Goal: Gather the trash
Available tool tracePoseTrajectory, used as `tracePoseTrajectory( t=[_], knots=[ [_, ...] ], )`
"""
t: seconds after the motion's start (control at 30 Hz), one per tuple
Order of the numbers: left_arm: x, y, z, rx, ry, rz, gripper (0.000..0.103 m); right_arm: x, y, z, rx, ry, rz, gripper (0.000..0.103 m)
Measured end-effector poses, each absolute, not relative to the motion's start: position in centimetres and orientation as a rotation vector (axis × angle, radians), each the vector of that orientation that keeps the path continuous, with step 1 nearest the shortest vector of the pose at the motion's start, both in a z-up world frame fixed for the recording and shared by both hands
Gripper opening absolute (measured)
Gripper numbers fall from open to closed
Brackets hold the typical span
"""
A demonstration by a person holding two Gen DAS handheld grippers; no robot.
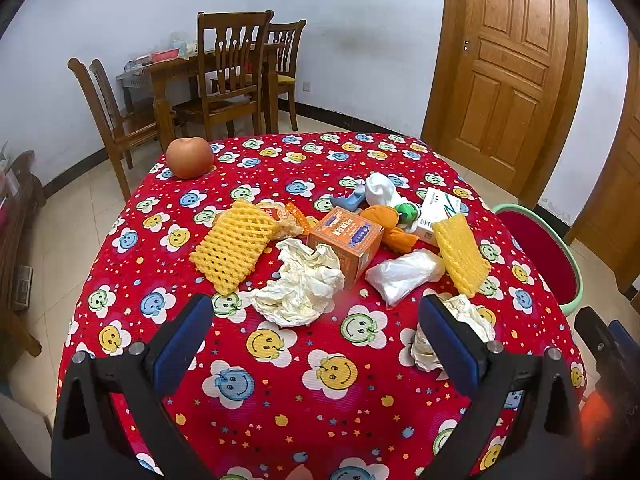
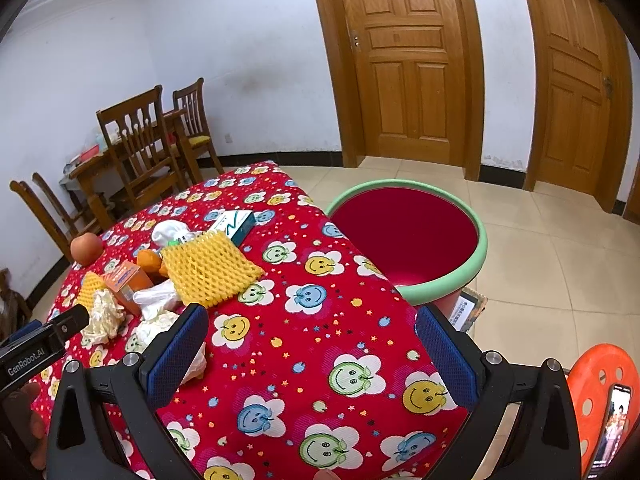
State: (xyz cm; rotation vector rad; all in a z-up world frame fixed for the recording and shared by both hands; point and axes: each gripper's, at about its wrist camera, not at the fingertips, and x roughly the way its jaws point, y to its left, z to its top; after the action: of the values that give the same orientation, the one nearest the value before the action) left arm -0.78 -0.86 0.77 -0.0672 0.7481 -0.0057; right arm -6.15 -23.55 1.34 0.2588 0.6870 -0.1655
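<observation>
**Trash heaped mid-table, both grippers empty and spread**

The trash sits in a loose pile on the red smiley-flower tablecloth (image 1: 320, 380): a crumpled white paper (image 1: 298, 286) nearest the left gripper (image 1: 316, 320), an orange carton (image 1: 346, 242) just behind and touching it, a yellow foam net (image 1: 234, 246) to the left, a second foam net (image 1: 460, 254) to the right, a clear plastic bag (image 1: 400, 274) between carton and second net, and a white-green box (image 1: 438, 208) at the back. Another paper wad (image 1: 464, 328) lies partly behind the left gripper's right finger. An apple (image 1: 189, 157) stands well apart at the far corner and looks like no trash.

The left gripper hovers with its fingers wide apart, holding nothing. The right gripper (image 2: 312, 332) is likewise spread wide and empty, above bare cloth near the table's edge. Beside that edge, lower than the tabletop, stands the red bin with green rim (image 2: 482, 254), which looks empty.

This reads as the opening step: no piece picked yet. The next move calls for lowering the left fingers around the crumpled paper, closing gently, then carrying it across to the bin without dragging the cloth
</observation>
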Motion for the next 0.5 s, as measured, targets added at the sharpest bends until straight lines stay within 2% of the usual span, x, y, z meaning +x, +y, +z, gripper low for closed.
tracePoseTrajectory(
  t=[0.5],
  knots=[
    [-0.83,-0.85,0.77,-0.066,0.748,-0.006,0.101,-6.34,-23.32,1.16,0.266,0.691,-0.164,0.103]
  ],
)
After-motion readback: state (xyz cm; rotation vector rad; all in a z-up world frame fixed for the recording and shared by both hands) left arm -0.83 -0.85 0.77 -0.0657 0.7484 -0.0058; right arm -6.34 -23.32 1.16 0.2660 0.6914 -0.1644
